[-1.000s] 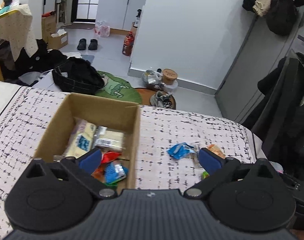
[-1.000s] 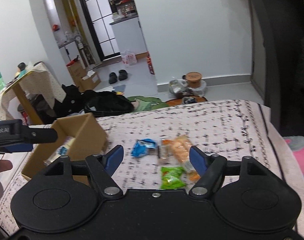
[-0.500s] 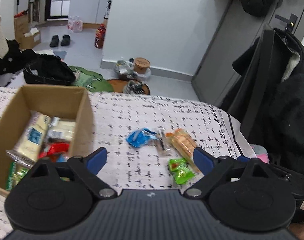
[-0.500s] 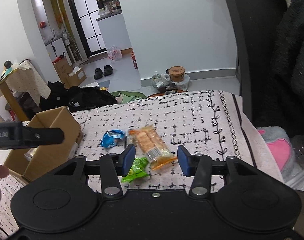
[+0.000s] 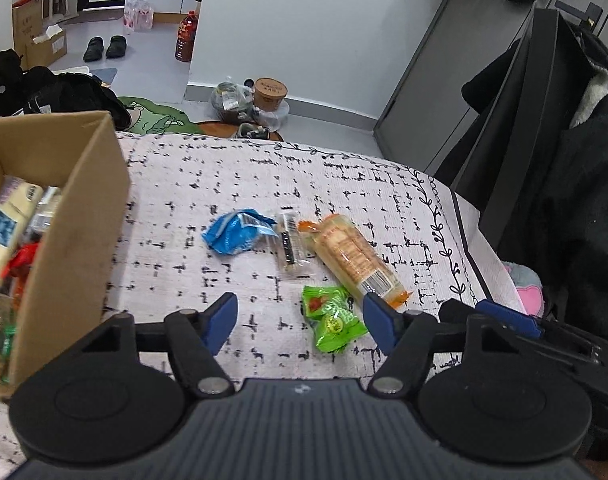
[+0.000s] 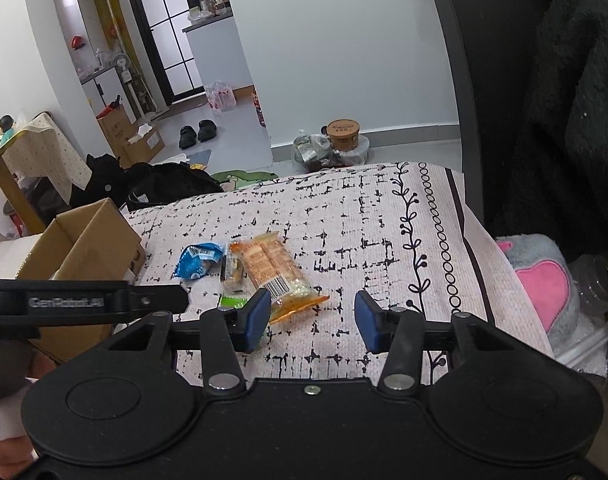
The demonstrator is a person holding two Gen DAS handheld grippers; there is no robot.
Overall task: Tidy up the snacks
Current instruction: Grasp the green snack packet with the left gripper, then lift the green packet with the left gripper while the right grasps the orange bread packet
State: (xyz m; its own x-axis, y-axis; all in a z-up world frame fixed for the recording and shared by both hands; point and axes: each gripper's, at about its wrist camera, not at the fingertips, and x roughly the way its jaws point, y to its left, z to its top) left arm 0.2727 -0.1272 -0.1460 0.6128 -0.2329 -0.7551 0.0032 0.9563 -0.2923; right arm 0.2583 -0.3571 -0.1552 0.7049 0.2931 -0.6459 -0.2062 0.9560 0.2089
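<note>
fingers of the left gripper (image 5: 300,322) stand apart and are closing, with the green packet (image 5: 333,317) lying between them near the right pad; the pads do not press on it. the right gripper (image 6: 312,316) has its blue pads at a narrower gap with only bare cloth between them, nothing held.

the loose snacks lie in a small cluster on the patterned cloth (image 5: 344,184): the green packet nearest, the long orange packet (image 5: 350,254) touching it on the far right, a small clear bar (image 5: 290,246) beside that, and a crumpled blue packet (image 5: 236,234) to the left. the cardboard box (image 5: 76,208) stands well to the left on the same cloth, already holding several packets.

judging from this, the step in hand is the pick of the green packet, with four snacks left to move. the next move calls for lowering the pads to the cloth, pinching the packet without catching the orange one's end, then carrying it left over the box wall.

in the right wrist view the green packet is mostly hidden behind the left pad. the box is cut off at the frame edge, so how full it is cannot be told. print on the wrappers is too small to read.
</note>
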